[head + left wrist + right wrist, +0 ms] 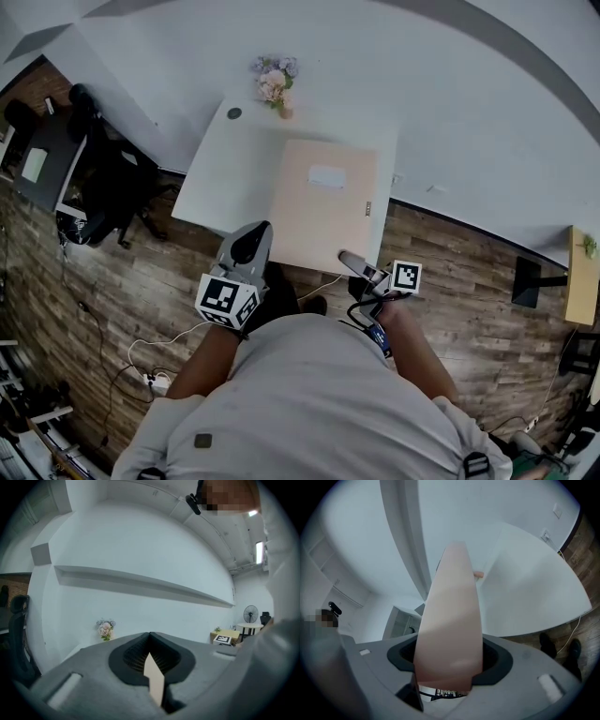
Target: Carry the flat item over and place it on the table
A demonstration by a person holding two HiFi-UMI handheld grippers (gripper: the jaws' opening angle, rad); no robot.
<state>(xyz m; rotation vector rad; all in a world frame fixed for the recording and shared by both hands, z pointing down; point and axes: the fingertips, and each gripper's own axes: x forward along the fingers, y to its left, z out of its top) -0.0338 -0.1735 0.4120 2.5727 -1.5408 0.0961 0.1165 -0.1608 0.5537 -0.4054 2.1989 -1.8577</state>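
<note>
Board (323, 202) is level, long axis toward wall (441, 66).

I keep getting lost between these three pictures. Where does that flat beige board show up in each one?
Head view: the flat beige board lies at centre, over the white table.
Left gripper view: only its thin edge shows, at bottom centre.
Right gripper view: it is a broad strip filling the middle.
Shared landmark: the flowers, seen in the head and left gripper views.
</note>
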